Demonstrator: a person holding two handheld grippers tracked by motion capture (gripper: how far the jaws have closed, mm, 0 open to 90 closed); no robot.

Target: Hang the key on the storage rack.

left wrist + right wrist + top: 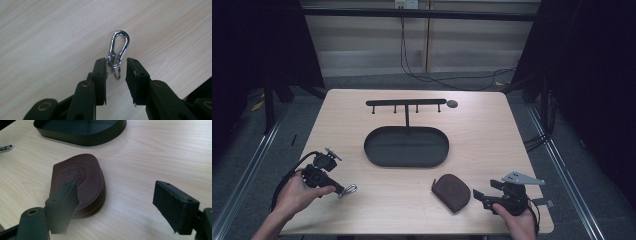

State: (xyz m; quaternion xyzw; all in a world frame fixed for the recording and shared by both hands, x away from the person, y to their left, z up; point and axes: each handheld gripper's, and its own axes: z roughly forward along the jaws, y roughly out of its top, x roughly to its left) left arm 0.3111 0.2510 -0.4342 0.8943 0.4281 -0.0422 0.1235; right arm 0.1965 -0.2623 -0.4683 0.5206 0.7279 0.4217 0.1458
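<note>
A silver carabiner with small key rings lies flat on the wooden table, at the front left in the high view. My left gripper reaches it from the left. Its jaws straddle the ring end with a narrow gap, one jaw touching the rings and the other apart from them, so nothing is clamped. A brown zipped leather pouch lies at the front centre. My right gripper stands wide open just right of the pouch, holding nothing.
A black oval tray sits mid-table, its wall visible in the right gripper view. From its back rises a post with a hook rail. A small grey disc lies by the rail's right end. The table's front edge is close to both hands.
</note>
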